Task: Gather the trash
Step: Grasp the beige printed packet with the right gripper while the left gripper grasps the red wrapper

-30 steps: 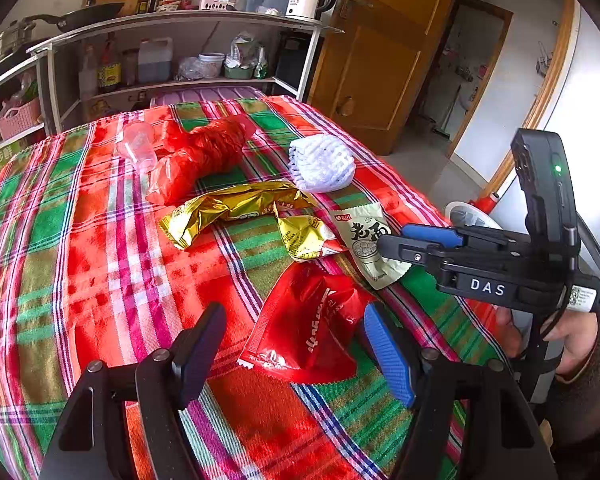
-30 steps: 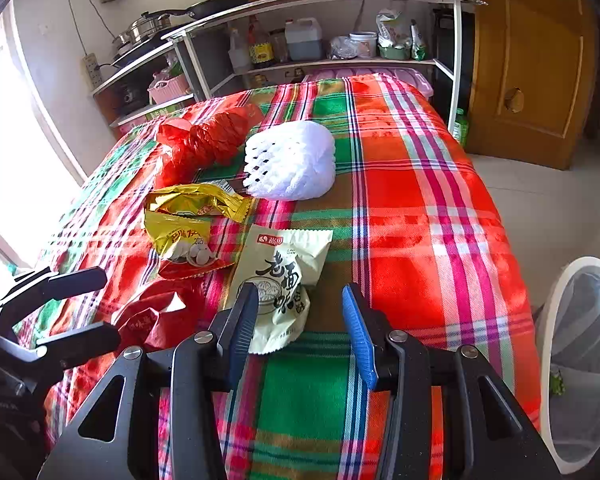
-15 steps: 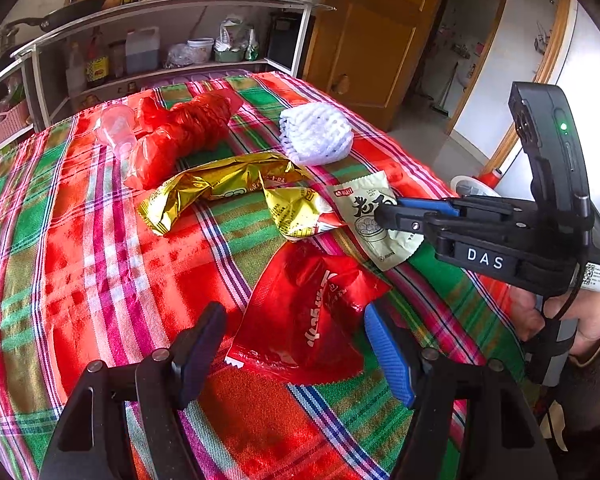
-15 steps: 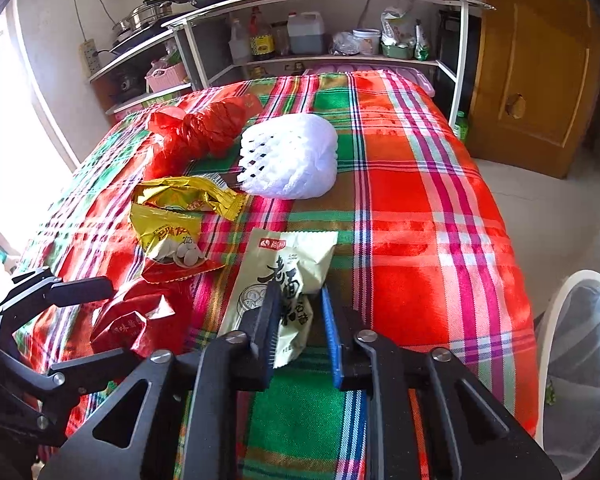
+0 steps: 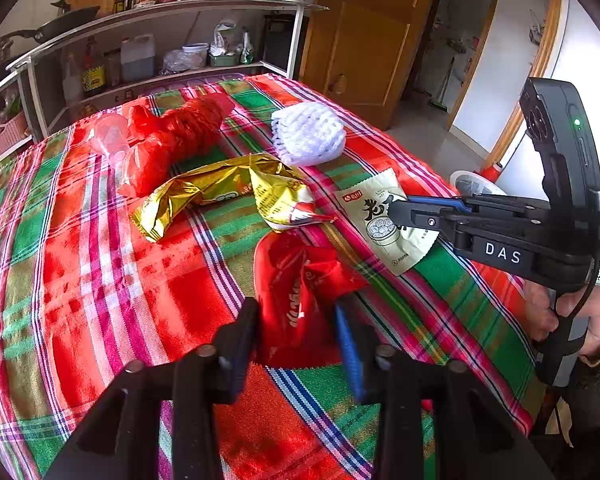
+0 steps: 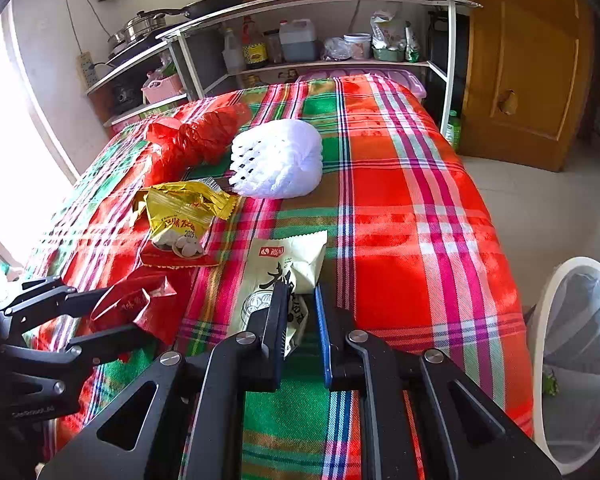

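The red wrapper [image 5: 300,292] is crumpled and shiny, with white letters, and lies on the plaid tablecloth [image 5: 80,280] at the near edge. The left gripper [image 5: 296,332] is closing on it; its narrow jaws press the wrapper from both sides. At 2 o'clock from it lies the pale green packet [image 6: 284,276], flat, with black characters. The right gripper [image 6: 300,320] is closing too, jaws almost together, pinching the packet's near end. A white bin [image 6: 576,360] stands on the floor at 3 o'clock.

Red wrapper [image 5: 300,296], plaid red-green tablecloth [image 5: 100,300]
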`<state>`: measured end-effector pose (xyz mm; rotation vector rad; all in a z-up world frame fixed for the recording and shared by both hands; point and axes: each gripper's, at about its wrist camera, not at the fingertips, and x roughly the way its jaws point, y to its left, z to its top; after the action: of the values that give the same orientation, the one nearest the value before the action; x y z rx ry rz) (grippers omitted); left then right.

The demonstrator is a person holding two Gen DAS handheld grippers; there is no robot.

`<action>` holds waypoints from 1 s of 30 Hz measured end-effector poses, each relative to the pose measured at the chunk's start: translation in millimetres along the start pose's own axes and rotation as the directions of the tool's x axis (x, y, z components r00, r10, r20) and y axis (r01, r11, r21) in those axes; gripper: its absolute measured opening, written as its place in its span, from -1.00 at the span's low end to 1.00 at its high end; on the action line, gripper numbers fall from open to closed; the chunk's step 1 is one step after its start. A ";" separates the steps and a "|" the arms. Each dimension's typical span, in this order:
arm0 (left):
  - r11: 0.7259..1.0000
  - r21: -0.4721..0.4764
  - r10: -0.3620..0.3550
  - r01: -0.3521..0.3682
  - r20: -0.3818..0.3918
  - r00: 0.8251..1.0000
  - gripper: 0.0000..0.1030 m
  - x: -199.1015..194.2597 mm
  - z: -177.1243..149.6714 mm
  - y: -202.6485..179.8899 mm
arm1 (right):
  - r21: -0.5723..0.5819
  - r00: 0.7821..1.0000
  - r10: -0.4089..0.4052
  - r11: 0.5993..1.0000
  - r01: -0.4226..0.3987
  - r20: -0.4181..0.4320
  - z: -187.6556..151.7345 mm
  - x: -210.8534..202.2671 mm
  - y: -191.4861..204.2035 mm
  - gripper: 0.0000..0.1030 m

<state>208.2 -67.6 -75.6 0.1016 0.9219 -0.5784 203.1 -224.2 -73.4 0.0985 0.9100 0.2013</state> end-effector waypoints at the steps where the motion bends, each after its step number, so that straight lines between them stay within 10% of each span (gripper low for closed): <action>1: 1.000 0.003 -0.002 0.002 0.000 1.000 -0.39 0.1 -0.3 -0.8 | 0.003 1.000 0.001 1.000 -0.001 0.001 -0.5 -0.8 -0.5 -0.73; 30: 0.998 0.063 -0.023 0.020 0.050 0.998 -0.69 -20.7 4.6 -39.6 | 0.102 0.995 -0.050 0.994 0.040 0.090 -27.1 -54.1 -33.4 -0.75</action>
<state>181.7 -93.7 -50.4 0.1325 0.8566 -0.6270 153.7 -268.5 -53.8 0.1784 0.8294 0.1084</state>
